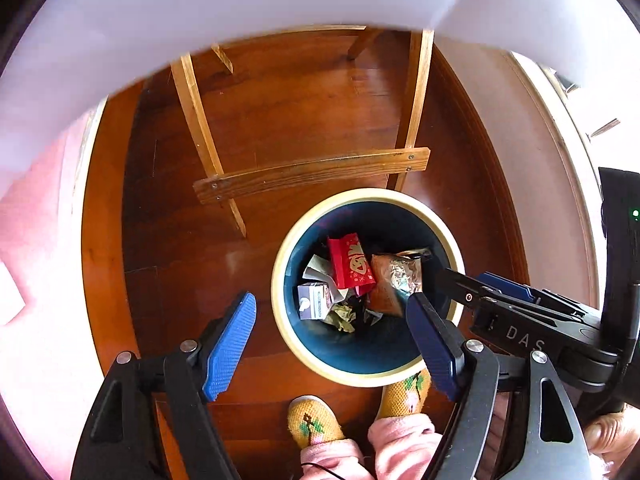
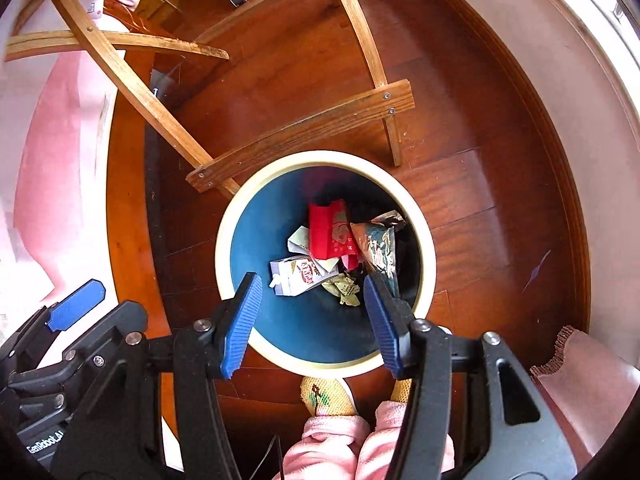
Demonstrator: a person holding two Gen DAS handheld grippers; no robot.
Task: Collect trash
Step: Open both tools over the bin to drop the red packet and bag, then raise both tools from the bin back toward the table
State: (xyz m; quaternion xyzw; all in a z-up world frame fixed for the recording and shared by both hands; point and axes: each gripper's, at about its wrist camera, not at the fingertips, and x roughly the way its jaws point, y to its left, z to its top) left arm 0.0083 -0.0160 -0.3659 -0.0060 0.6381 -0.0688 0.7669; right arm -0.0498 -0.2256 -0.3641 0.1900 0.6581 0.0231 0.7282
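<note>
Jaws of both grippers stand wide apart and hold nothing. Seen in its own wrist view, the left gripper [image 1: 332, 344] hangs over the near edge of the round bin with the cream rim and dark teal inside [image 1: 280, 264], and the right gripper [image 2: 312, 320] hovers above the same bin [image 2: 224, 240] on the reddish-brown wooden floor [image 1: 288, 112].

Several pieces of trash already lie at the bottom: a red printed paper packet [image 1: 350, 264], a crumpled silver foil snack bag [image 1: 396, 280], a small grey-white drink carton [image 1: 314, 300], a crumpled green wrapper [image 1: 342, 318] and a folded pale paper scrap [image 1: 318, 268].

So the collecting looks well advanced, probably at or just past a drop. Neither view shows loose trash on the floor around the bin, under the light wooden chair frame [image 1: 312, 172] or near the person's yellow knitted slippers [image 1: 314, 420]. Whether more waits elsewhere, such as on a counter, cannot be told from these views.
</note>
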